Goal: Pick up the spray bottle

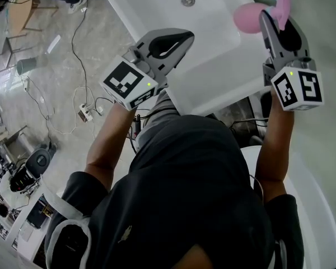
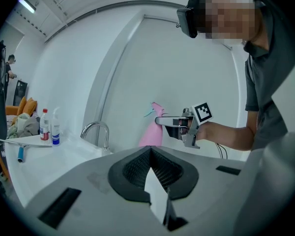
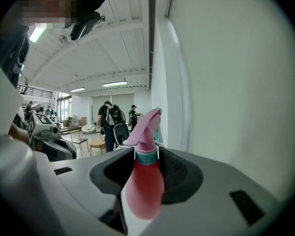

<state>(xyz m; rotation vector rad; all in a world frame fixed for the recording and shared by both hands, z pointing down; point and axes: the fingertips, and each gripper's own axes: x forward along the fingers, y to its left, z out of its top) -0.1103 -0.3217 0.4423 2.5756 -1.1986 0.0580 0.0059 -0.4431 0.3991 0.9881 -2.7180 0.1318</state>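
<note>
spray bottle (image 3: 143, 191): pink, teal collar, nozzle up, held in the air over the white sink (image 1: 213, 32) | your right gripper (image 3: 146, 154): pinching the bottle at its neck, just below the collar | your left gripper (image 2: 150, 151): jaws pressed together, nothing in them, at the sink's near edge | faucet (image 2: 96, 132): behind the sink

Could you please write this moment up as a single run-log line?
right gripper: shut on spray bottle at its neck | left gripper: shut, empty | place: by sink | status: bottle held
</note>
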